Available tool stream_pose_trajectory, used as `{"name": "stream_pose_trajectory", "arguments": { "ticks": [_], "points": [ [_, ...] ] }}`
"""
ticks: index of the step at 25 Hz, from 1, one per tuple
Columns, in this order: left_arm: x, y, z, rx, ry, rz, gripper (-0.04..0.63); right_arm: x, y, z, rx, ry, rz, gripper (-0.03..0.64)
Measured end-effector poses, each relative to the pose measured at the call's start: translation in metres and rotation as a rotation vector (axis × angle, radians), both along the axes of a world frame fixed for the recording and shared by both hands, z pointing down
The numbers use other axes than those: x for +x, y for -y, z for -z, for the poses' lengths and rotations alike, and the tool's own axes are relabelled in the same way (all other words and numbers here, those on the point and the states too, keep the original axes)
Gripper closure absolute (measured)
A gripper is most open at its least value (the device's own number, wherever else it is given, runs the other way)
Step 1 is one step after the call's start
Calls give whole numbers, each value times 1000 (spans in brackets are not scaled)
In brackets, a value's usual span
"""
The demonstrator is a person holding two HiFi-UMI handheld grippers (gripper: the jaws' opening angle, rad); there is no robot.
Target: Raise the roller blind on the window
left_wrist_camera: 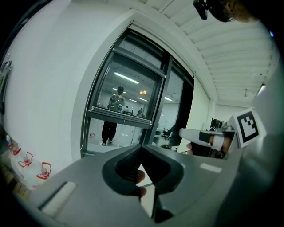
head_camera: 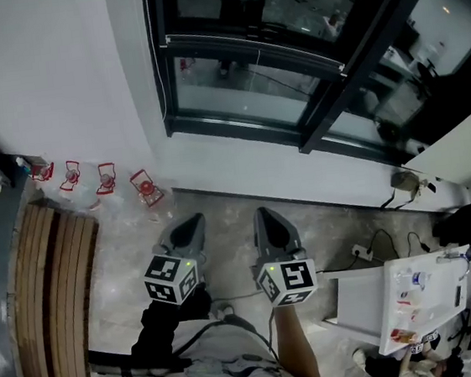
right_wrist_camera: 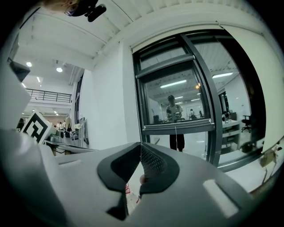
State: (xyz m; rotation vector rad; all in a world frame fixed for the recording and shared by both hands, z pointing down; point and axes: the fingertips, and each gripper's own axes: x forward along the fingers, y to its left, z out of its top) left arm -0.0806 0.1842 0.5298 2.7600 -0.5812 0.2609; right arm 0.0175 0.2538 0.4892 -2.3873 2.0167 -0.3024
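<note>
Your left gripper [head_camera: 191,225] and right gripper [head_camera: 266,216] pinched closed on nothing (side by side), stone floor [head_camera: 220,204] ahead, red-capped bottles [head_camera: 104,180] along wall at left, roller blind [head_camera: 254,54] well beyond tips, part-lowered over window [head_camera: 234,99]

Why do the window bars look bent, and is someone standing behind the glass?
Left gripper view: the wide-angle lens bows the window frame and blackens the corners. Right gripper view: same bowing; the dark glass mirrors the lit room, so the figure and ceiling lights are probably reflections. Head view: lines run straighter, glass dark with faint reflections.
</note>
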Motion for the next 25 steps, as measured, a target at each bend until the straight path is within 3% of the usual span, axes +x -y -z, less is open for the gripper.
{"name": "stream_pose_trajectory", "arguments": {
  "ticks": [8, 13, 18, 25],
  "points": [
    [-7, -85, -10, 23, 35, 54, 598, -6, -81, -7, -5, 10, 32, 617],
    [-2, -83, 2, 54, 8, 42, 597, -8, -82, 5, 25, -20, 30, 617],
    [1, -118, 31, 113, -16, 49, 597, -5, -116, 25, 59, -14, 8, 617],
    [-7, -114, 44, 142, -44, 61, 597, -16, -114, 33, 76, -32, -15, 617]
  ]
}}
